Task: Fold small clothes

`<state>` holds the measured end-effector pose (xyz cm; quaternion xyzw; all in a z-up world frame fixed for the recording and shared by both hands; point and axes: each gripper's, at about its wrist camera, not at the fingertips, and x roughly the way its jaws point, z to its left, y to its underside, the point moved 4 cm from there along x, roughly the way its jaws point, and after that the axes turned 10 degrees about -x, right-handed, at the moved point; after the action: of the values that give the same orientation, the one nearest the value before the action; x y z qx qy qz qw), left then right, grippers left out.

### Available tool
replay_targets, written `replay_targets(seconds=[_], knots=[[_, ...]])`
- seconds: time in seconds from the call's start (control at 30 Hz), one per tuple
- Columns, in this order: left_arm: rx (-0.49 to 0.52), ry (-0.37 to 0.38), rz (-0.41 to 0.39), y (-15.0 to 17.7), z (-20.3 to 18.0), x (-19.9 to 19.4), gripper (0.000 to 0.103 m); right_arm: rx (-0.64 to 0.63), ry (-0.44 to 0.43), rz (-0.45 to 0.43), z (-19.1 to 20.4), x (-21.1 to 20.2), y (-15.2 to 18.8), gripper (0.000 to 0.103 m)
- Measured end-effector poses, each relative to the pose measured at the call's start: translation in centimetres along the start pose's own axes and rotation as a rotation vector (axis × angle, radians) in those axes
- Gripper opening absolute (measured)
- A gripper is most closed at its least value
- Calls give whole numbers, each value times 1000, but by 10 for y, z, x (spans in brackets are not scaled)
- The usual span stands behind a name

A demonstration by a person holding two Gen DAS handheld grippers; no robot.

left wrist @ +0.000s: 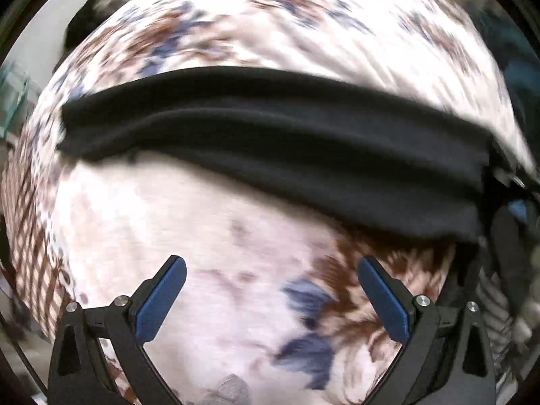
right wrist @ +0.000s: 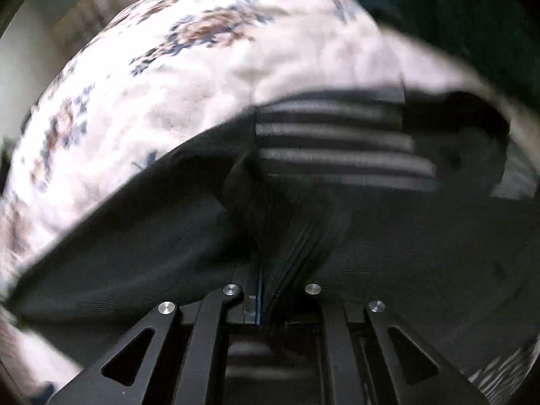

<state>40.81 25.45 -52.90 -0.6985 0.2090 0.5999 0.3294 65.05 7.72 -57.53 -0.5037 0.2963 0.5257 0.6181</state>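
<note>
Over floral sheet [left wrist: 209,236]: left gripper [left wrist: 271,298] fingers wide apart, empty.
Right gripper [right wrist: 270,290] pinches black garment [right wrist: 141,256] fold.

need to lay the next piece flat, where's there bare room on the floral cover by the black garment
Free: the floral cover between the black garment's near edge and the open left gripper, and the strip beyond its far edge. Crowded: the garment's right end, where striped cloth lies and the right gripper's jaws hold black fabric.
</note>
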Motion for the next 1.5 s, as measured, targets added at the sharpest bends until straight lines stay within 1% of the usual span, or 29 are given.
replay_targets(seconds=[0.03,0.1,0.13,0.17,0.23,0.33,0.4,0.47,0.53,0.57,0.6,0.63,0.67,0.7,0.77,0.8,0.83,0.87,0.97,1.03,1.1,1.17,1.23,1.27,1.33,1.37,1.4,1.47,1.5], knots=[[-36,6,-1,-13,19,4,103,113,-148,-12,-8,-9,2,32],[-158,38,7,-25,55,4,103,234,-242,-47,-23,-26,5,46],[-219,45,8,-25,70,1,103,274,-261,-63,-31,-35,7,48],[-292,61,12,-25,81,-2,103,287,-242,-74,-37,-44,10,50],[-483,99,11,-38,127,5,103,283,-179,-94,-50,-60,15,51],[-708,188,-12,-33,163,12,103,295,-111,-89,-63,-72,24,51],[-788,206,-61,-43,182,19,103,306,-79,-73,-75,-78,33,51],[-819,200,-89,-51,185,23,102,308,-14,-56,-87,-87,42,51],[-831,182,-128,-58,183,25,93,302,54,-44,-97,-91,48,51],[-835,194,-154,-67,184,28,86,305,73,-44,-103,-96,53,51],[-837,189,-178,-68,190,24,62,310,87,-44,-107,-100,56,51],[-837,183,-189,-70,196,23,29,315,100,-44,-107,-101,59,51],[-835,190,-194,-85,192,30,13,320,116,-43,-107,-101,61,51],[-824,194,-201,-92,192,32,4,323,129,-41,-111,-110,65,51],[-778,187,-233,-107,192,23,3,318,149,-29,-111,-110,71,65],[-732,176,-264,-113,187,12,3,304,184,-14,-110,-109,72,83],[-668,163,-300,-123,176,-1,3,287,222,0,-110,-109,75,91],[-630,158,-325,-131,168,-8,3,269,258,3,-110,-109,78,91],[-472,157,-419,-142,129,-55,3,220,343,28,-112,-114,85,91],[-366,186,-464,-148,90,-85,3,215,367,35,-117,-119,90,91],[-245,224,-497,-144,42,-116,3,220,395,47,-128,-125,96,91],[-134,259,-510,-131,-10,-141,3,220,424,60,-141,-131,102,91],[-21,300,-505,-110,-65,-158,3,181,502,78,-155,-134,104,91],[24,317,-500,-98,-90,-164,3,164,508,78,-162,-134,104,91],[134,340,-474,-69,-147,-172,3,170,480,87,-176,-133,105,91],[170,359,-460,-54,-173,-174,3,184,446,90,-186,-134,106,91],[213,388,-430,-35,-204,-175,3,193,421,95,-194,-135,108,91],[278,426,-383,1,-256,-174,3,192,405,112,-212,-143,112,91],[312,457,-349,23,-285,-172,3,196,396,110,-222,-149,115,91]])
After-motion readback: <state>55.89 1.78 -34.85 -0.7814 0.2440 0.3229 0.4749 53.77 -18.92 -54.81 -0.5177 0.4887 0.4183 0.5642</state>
